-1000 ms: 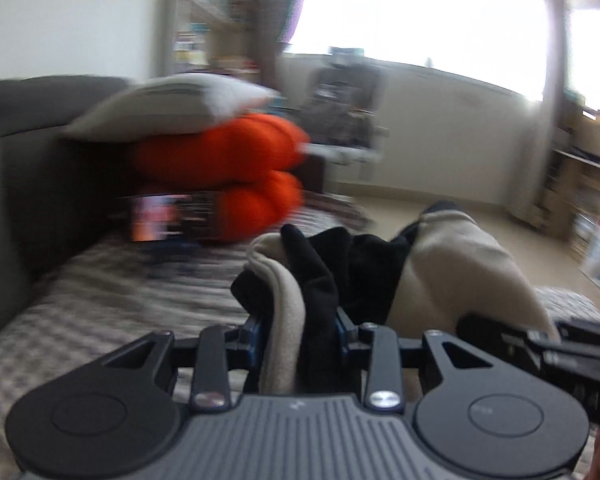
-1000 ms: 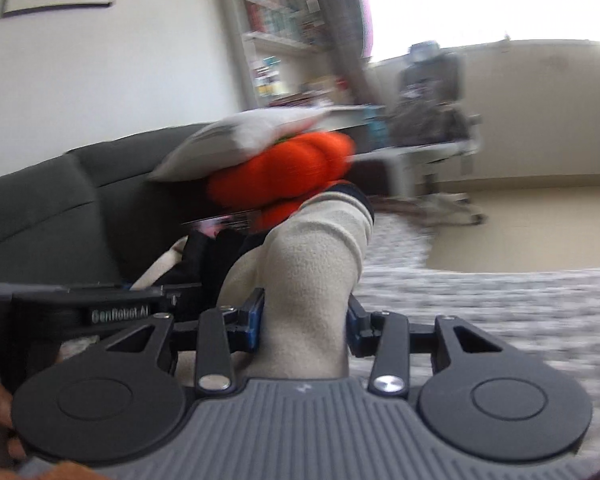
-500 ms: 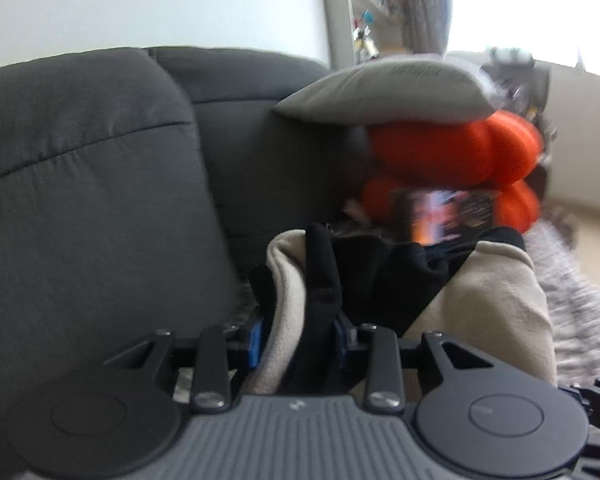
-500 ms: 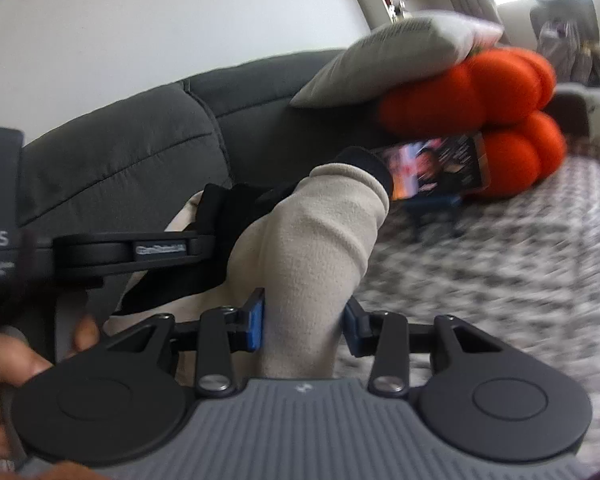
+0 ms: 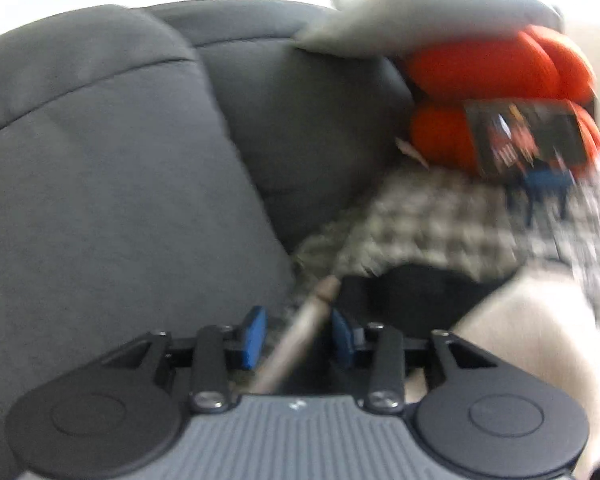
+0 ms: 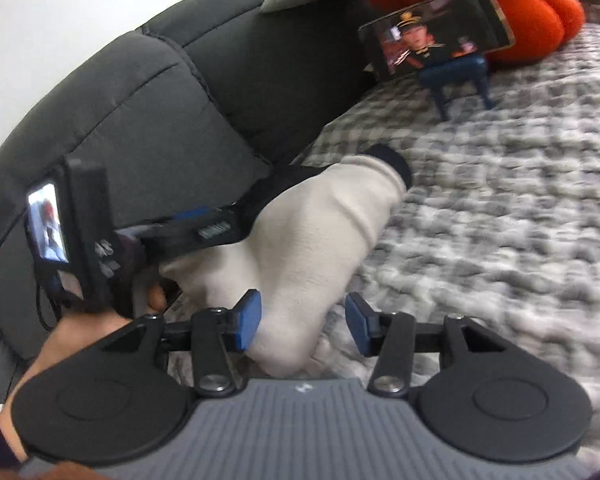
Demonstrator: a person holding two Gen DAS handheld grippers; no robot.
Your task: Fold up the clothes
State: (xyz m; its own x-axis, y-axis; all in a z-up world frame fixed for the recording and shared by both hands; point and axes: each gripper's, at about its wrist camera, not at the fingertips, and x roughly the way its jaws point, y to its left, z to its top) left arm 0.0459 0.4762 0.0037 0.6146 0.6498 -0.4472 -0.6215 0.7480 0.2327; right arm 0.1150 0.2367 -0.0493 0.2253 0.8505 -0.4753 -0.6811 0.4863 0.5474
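A folded cream fleece garment with black lining lies on the checked blanket, close to the sofa back. My right gripper straddles its near end. Its jaws are opening: the cloth brushes the left pad and a gap shows at the right pad. In the left wrist view the garment spreads out to the right, black part behind. My left gripper is opening too, and a thin beige edge of the cloth runs loose between its blue pads. The left gripper's body shows beside the garment, held by a hand.
The grey sofa back rises just left of and behind the garment. A phone on a small blue stand plays video farther along the blanket. Behind it sit orange cushions with a grey pillow on top.
Both grippers swung toward the sofa back and sank, bringing the garment down onto the blanket. Both pairs of jaws have widened and no longer clamp the cloth.
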